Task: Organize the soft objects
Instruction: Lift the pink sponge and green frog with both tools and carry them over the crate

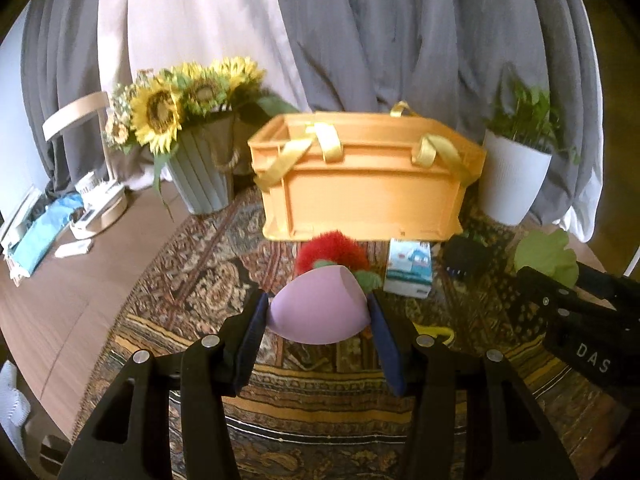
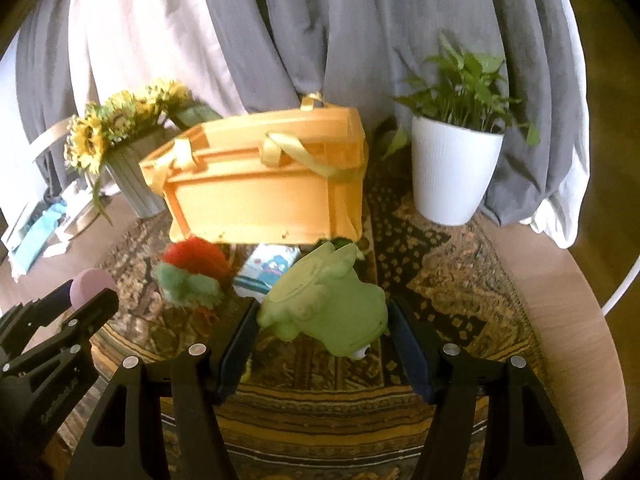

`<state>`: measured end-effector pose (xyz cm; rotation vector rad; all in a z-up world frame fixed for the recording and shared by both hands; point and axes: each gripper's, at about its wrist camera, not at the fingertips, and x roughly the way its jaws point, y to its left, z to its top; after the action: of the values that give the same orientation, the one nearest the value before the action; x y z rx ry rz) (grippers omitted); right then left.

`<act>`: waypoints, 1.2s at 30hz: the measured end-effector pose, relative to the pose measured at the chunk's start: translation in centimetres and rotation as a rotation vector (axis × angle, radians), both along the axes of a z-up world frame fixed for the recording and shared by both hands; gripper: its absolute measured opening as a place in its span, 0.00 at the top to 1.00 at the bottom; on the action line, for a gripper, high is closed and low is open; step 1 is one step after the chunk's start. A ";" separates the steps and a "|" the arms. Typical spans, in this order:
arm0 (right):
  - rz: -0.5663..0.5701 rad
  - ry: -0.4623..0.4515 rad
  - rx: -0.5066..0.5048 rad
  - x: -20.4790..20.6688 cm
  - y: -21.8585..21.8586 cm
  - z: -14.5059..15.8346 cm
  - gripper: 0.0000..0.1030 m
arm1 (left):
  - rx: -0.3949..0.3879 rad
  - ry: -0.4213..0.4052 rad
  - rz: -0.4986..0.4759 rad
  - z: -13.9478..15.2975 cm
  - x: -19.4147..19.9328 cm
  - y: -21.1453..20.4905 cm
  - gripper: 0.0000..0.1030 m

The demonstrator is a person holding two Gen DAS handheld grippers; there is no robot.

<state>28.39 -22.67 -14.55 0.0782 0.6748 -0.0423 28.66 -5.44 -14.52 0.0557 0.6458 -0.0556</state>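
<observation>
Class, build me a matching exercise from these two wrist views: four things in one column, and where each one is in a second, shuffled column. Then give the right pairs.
Things
1. purple sponge
2. green frog toy
3. red fuzzy toy
4. leafy plant

Places
A. in the white pot
B. held in the right tool
C. on the rug before the orange crate
D. held in the left tool

Pairs: 1-D, 2-B, 3-C, 4-A
</observation>
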 end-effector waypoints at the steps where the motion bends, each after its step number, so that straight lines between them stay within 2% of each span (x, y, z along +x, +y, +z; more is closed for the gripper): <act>1: -0.002 -0.009 0.001 -0.2 0.1 0.4 0.35 | -0.003 -0.009 -0.003 0.4 -0.1 0.1 0.51; 18: -0.023 -0.169 -0.004 -0.6 1.8 6.5 0.35 | -0.038 -0.138 -0.044 6.4 0.1 1.6 0.51; 36: -0.031 -0.269 -0.008 2.1 3.2 10.1 0.35 | -0.020 -0.257 -0.075 10.7 2.8 2.2 0.51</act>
<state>30.49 -19.52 -4.43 0.0851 0.4050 -0.0627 31.49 -3.20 -3.81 0.0660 0.3857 -0.1249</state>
